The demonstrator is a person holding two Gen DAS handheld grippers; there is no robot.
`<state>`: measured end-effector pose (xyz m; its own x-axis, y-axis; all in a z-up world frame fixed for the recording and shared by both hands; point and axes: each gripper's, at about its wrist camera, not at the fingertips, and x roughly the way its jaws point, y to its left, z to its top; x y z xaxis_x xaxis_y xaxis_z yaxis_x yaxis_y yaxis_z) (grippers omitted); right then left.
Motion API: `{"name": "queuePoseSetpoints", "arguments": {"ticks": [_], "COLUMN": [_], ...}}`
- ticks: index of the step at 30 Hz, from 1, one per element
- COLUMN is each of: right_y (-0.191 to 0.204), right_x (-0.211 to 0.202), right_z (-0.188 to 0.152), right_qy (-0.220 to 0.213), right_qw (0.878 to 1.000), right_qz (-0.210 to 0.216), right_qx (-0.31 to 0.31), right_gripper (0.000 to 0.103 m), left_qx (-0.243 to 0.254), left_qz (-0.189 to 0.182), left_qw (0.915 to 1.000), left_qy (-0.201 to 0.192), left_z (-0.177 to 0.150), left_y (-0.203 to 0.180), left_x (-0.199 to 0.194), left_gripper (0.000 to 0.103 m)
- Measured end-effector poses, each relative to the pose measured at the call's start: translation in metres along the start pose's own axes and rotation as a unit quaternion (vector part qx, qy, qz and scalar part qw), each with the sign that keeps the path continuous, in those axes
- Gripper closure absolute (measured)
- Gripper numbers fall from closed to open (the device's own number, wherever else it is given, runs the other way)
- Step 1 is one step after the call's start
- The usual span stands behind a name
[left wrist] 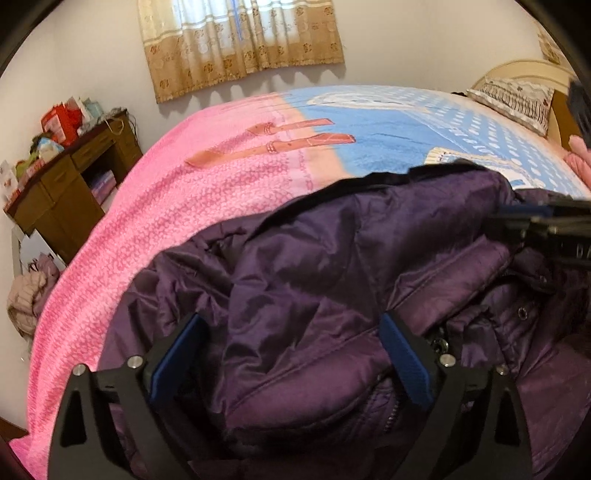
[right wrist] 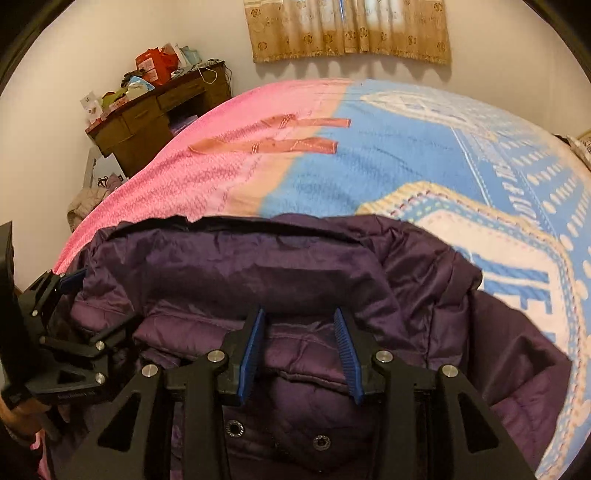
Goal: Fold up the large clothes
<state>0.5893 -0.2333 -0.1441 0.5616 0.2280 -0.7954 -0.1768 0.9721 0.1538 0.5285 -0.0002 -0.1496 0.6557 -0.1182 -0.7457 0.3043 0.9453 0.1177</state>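
A dark purple padded jacket [left wrist: 314, 258] lies bunched on the bed, its snap buttons facing up near me. In the left wrist view my left gripper [left wrist: 291, 332] hovers over the jacket's left part with its jaws spread wide; fabric lies under the gap, and the blue pads [left wrist: 173, 362] do not press on it. My right gripper [right wrist: 300, 325] stands partly open over the folded jacket [right wrist: 258, 266], its pads apart from the cloth. The left gripper [right wrist: 55, 314] shows at the left edge of the right wrist view. The right gripper [left wrist: 535, 225] shows blurred at the right of the left wrist view.
A pink and blue blanket [left wrist: 184, 221] covers the bed beyond the jacket. A cluttered brown desk [right wrist: 155, 118] stands by the far wall, with a heap of pale clothes [right wrist: 85, 203] on the floor beside it. A pillow [left wrist: 517, 99] lies at the headboard, and curtains [right wrist: 351, 33] hang behind.
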Motion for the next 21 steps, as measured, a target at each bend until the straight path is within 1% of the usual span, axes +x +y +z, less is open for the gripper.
{"name": "queuePoseSetpoints", "arguments": {"ticks": [2,6,10,21], "right_y": [-0.005,-0.01,-0.012,0.001], "right_x": [0.001,0.013,0.019,0.027], "right_z": [-0.001,0.001,0.0,0.0], "right_qy": [0.003,0.016,0.022,0.026], "right_qw": [1.0,1.0,0.999,0.999], "right_qz": [0.001,0.006,0.007,-0.035], "right_qx": [0.012,0.02,0.025,-0.009], "right_gripper": [0.063,0.062,0.063,0.063], "left_qx": [-0.006,-0.006,-0.011,-0.019], "left_qz": [-0.005,-0.003,-0.005,-0.01], "left_qw": [1.0,1.0,0.9999,0.9996], "left_qy": [0.004,0.007,0.012,0.017], "left_z": [0.0,-0.001,-0.002,-0.002], "left_y": [0.002,0.0,0.002,0.004], "left_x": [0.003,0.004,0.007,0.01], "left_gripper": [0.002,0.0,0.0,0.0]}}
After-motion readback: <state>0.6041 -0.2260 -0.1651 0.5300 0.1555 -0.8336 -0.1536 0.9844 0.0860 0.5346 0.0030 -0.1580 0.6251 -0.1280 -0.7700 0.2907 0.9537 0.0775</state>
